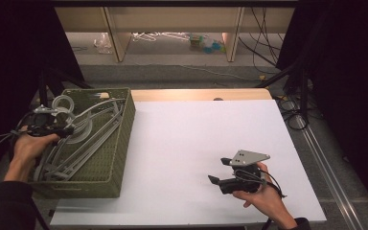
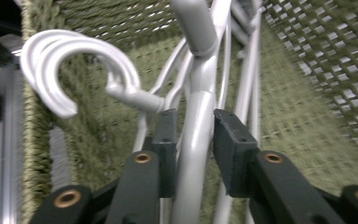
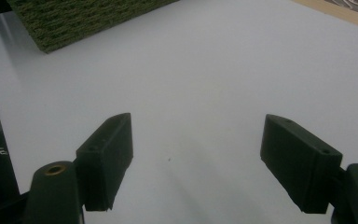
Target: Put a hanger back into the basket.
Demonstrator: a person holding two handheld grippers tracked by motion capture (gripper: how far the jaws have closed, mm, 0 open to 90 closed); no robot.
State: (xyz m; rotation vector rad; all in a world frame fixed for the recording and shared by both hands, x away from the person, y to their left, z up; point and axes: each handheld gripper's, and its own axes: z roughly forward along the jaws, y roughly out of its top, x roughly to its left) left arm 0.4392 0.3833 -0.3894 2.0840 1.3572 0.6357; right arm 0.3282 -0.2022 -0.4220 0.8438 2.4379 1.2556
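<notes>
A green woven basket (image 1: 124,124) at the table's left holds several grey plastic hangers (image 1: 93,139) lying in a pile. My left gripper (image 1: 69,130) reaches into the basket from its left side. In the left gripper view its jaws (image 2: 193,140) press on both sides of one grey hanger's neck (image 2: 198,107), just below the white curved hooks (image 2: 70,56). My right gripper (image 1: 219,169) rests low over the white table sheet (image 1: 196,143) at the front right. In the right gripper view (image 3: 196,158) its jaws stand wide apart with nothing between them.
The basket's wall (image 2: 307,93) rises close on the right of the held hanger. A basket corner (image 3: 74,23) lies far ahead of the right gripper. Beyond the table's far wooden edge (image 1: 196,94) are shelving legs and cables on the floor.
</notes>
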